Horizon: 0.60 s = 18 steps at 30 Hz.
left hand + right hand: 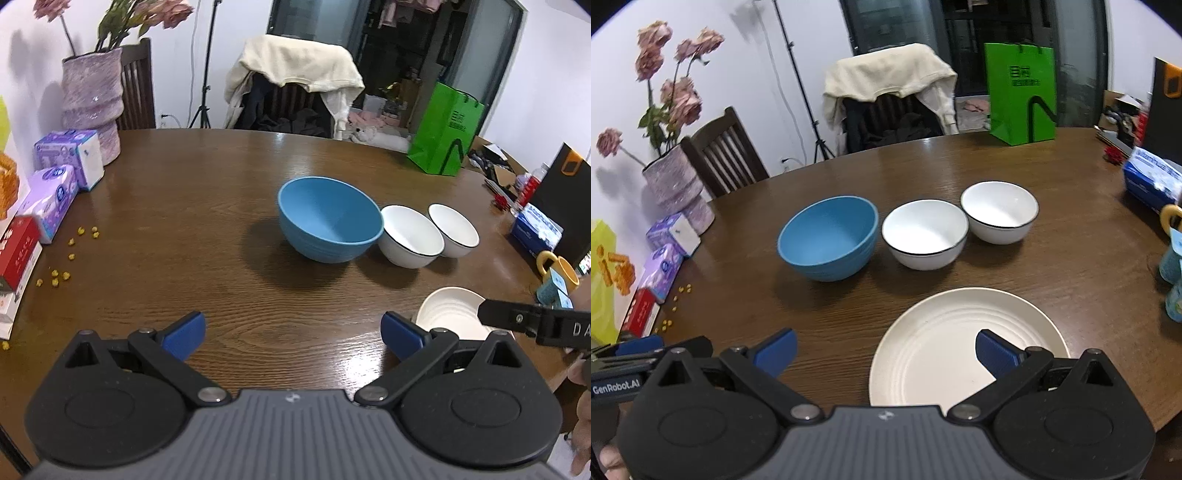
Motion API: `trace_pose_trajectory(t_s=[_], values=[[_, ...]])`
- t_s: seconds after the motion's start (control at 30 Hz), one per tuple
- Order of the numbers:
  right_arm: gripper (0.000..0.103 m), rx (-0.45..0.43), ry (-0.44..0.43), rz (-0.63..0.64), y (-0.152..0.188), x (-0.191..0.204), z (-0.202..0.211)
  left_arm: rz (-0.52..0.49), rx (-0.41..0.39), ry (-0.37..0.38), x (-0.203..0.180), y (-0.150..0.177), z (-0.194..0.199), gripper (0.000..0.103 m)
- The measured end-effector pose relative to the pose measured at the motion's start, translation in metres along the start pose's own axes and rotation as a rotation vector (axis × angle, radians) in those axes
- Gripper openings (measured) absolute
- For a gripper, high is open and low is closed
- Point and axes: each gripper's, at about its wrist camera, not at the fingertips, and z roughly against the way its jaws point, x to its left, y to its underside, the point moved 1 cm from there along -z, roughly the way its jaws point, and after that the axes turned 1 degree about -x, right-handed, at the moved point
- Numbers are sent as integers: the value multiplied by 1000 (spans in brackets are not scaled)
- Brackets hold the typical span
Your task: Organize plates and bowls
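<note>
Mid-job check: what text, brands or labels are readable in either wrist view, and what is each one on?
"GenRobot.AI": on the left hand-held gripper, at the right wrist view's left edge.
"DA", cut off at the frame edge: on the right hand-held gripper, in the left wrist view.
Green bag: printed logo and characters, too blurred to read.
Tissue packs, red box, blue box: print unreadable.

Ahead of the right gripper (884, 354) stand three bowls in a row, all right side up. The blue bowl (829, 236) is the biggest and sits on the left. Two white bowls with a thin black rim, one (925, 234) touching the blue one, the other (999, 212) farthest right. The cream plate (945, 339) lies flat just under this gripper's right finger.
</note>
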Motion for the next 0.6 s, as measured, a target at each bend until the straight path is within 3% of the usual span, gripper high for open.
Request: trace_pose_trajectory(t_s=[0.23, 0.6], values=[[103, 43, -31, 78, -13, 9, -19, 37, 9, -22, -2, -15, -17, 103], [103, 98, -54, 53, -65, -8, -71, 48, 35, -70, -12, -61, -62, 103]])
